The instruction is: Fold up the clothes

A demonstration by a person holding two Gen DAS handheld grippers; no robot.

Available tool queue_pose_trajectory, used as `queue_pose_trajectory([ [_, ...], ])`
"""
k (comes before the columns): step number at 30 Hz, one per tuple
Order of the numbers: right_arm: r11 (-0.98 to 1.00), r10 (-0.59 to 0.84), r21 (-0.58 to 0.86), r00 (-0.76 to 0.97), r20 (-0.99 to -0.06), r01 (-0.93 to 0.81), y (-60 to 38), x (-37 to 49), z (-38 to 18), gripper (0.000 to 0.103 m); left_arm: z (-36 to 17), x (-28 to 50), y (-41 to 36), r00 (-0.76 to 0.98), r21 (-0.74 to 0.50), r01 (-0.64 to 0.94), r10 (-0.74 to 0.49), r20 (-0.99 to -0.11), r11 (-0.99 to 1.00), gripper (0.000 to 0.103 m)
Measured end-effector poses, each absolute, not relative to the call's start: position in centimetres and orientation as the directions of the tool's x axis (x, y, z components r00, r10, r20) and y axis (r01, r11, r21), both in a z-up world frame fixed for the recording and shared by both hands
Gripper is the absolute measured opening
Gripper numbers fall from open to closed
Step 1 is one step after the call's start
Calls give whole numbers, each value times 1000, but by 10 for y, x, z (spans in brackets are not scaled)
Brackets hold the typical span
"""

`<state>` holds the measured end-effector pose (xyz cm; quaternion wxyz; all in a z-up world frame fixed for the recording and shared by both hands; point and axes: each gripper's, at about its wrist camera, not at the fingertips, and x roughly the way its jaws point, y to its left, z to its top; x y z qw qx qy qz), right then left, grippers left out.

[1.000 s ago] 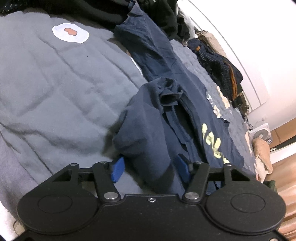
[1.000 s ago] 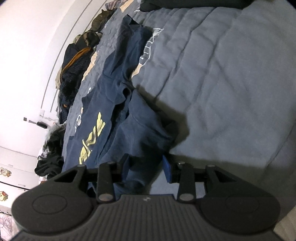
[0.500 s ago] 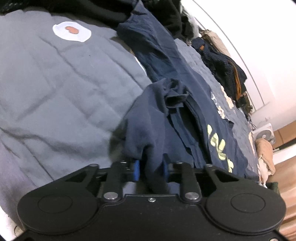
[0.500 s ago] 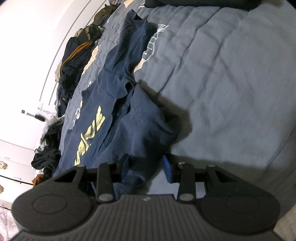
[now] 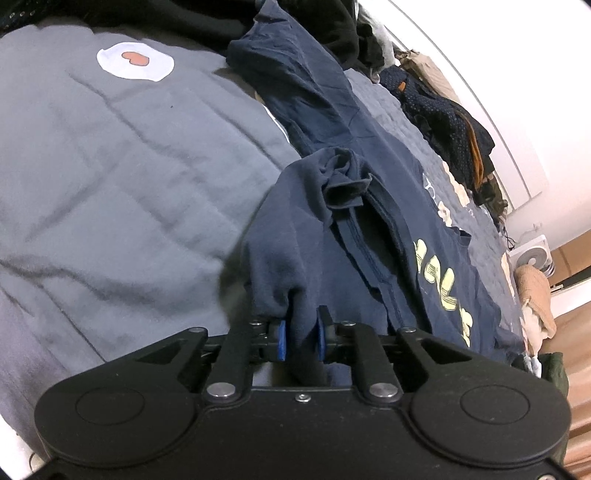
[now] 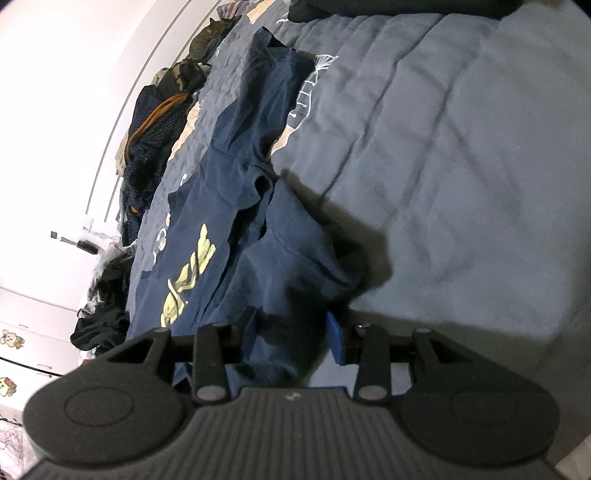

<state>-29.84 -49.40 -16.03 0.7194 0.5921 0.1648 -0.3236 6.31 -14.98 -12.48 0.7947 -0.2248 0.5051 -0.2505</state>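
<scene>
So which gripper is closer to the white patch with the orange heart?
Left, probably. The left gripper, clamped on the navy shirt, has the white patch ahead-left across the grey blanket. The right gripper is at the same shirt, but its view misses the patch.

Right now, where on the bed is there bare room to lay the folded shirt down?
The grey quilt is bare on the side of the navy T-shirt away from the wall, out to the white patch with an orange mark. It is crowded along the wall, where a clothes pile lies, and at the head end under dark garments.
</scene>
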Motion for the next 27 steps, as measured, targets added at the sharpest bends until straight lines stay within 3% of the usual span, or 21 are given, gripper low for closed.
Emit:
queue_pose_trajectory([
  [5,95,-285,748,737,-612,657,-493,-298,-161,38,-125,63,-150,367,-608,178,-625,-689,774,16],
  [10,82,-307,758,740,-598,647,-493,-304,-161,12,-124,63,-149,369,-608,188,-629,-684,771,15],
  [12,69,-316,767,744,-589,637,-494,-308,-160,8,-123,62,-148,371,-608,190,-630,-682,771,14],
  [27,91,-341,803,776,-530,589,-487,-326,-147,2,-108,54,-132,390,-626,198,-647,-656,754,10],
])
